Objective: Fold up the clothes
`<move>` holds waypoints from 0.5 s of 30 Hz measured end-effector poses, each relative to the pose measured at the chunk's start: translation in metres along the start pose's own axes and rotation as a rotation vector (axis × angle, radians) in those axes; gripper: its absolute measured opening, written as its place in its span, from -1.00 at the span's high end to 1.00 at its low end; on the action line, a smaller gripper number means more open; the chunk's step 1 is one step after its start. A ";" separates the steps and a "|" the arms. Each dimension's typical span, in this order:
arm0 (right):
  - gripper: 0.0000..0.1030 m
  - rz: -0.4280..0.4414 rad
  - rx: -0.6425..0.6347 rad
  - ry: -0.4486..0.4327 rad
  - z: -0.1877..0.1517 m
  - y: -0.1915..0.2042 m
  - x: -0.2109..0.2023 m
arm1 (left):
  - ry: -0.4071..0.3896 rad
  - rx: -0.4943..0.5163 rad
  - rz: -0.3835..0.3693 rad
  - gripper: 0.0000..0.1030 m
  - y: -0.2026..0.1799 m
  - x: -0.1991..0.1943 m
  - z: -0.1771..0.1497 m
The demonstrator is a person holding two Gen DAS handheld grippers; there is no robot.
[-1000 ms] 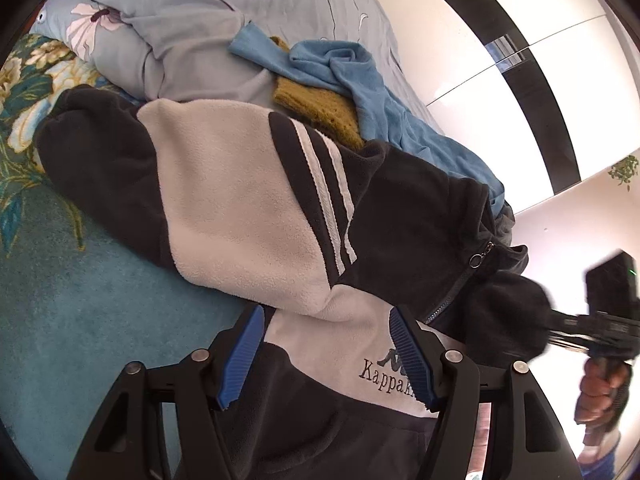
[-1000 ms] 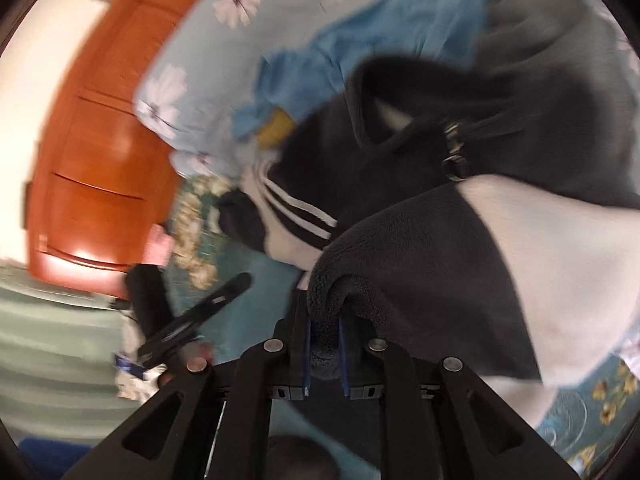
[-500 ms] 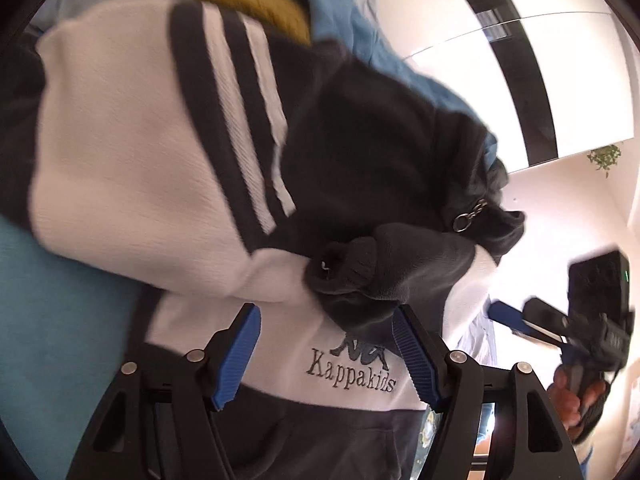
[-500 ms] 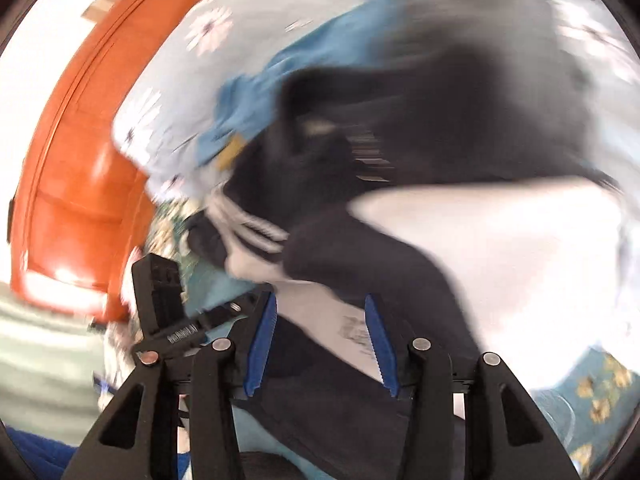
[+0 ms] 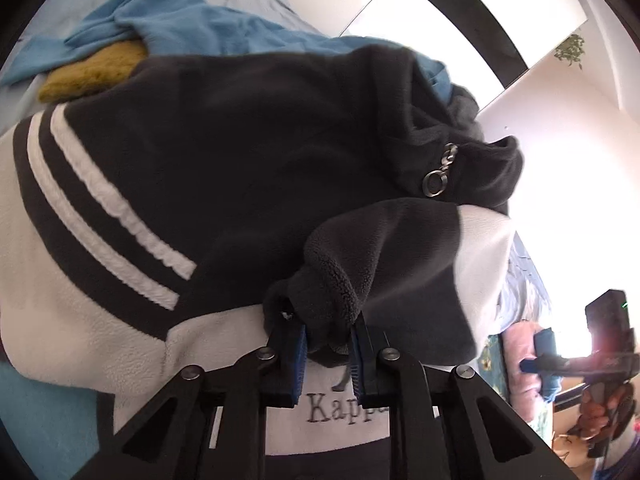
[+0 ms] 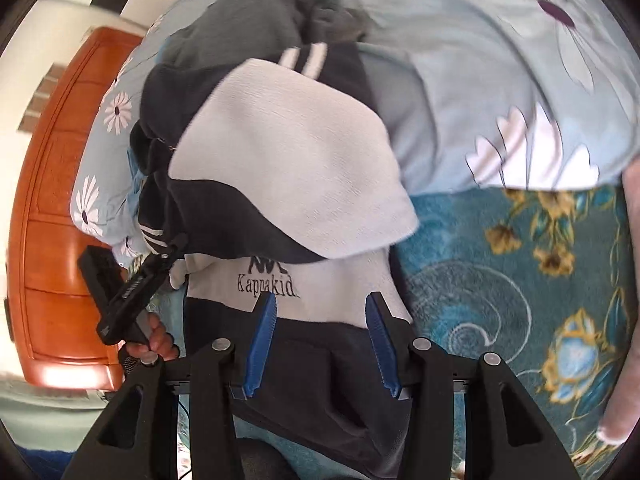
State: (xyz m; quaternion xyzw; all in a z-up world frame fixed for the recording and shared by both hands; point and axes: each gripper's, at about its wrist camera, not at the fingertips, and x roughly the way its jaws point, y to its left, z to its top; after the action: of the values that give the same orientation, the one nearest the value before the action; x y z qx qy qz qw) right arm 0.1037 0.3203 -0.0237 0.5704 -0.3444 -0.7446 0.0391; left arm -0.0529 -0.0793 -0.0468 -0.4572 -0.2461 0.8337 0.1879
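Left wrist view, lower centre: the left tool [image 5: 328, 346] has its blue pads pressed onto the dark cuff of a sleeve [image 5: 340, 284], pinching it. The sleeve belongs to a black and white fleece jacket [image 5: 224, 168] that fills the middle of the frame and blocks most of the bed behind it. At upper left, a mustard knit [image 5: 92, 72] and a blue garment [image 5: 192, 20] lie beyond the jacket.

Right wrist view, lower centre: the right tool [image 6: 322, 332] is spread, its pads apart above the jacket's dark hem, gripping nothing. The folded-over white sleeve lies across the jacket's chest logo [image 6: 268, 280]. A teal flowered blanket [image 6: 520, 280] occupies the lower right. A pale blue daisy-print quilt [image 6: 500, 80] fills the upper right. An orange wooden cabinet [image 6: 60, 200] stands at far left.
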 end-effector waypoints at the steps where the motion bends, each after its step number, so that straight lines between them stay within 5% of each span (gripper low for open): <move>1: 0.07 0.007 0.005 -0.002 -0.001 -0.002 0.002 | -0.015 -0.008 -0.013 0.65 -0.003 -0.008 0.002; 5: 0.07 0.041 -0.011 -0.023 -0.002 -0.004 -0.002 | -0.131 0.032 -0.078 0.66 -0.021 -0.067 0.020; 7: 0.07 0.048 -0.035 -0.045 0.001 -0.001 -0.002 | -0.173 0.083 -0.029 0.66 -0.026 -0.088 0.028; 10: 0.07 0.059 -0.037 -0.087 0.011 0.001 0.004 | -0.108 0.096 0.141 0.65 -0.006 -0.073 0.039; 15: 0.07 0.062 -0.022 -0.177 0.040 -0.008 0.008 | -0.029 -0.025 0.162 0.64 0.030 -0.034 0.041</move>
State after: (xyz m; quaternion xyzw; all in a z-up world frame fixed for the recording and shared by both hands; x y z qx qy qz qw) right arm 0.0684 0.3420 -0.0305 0.4912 -0.3558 -0.7942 0.0379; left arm -0.0731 -0.1316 -0.0221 -0.4659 -0.2213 0.8495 0.1107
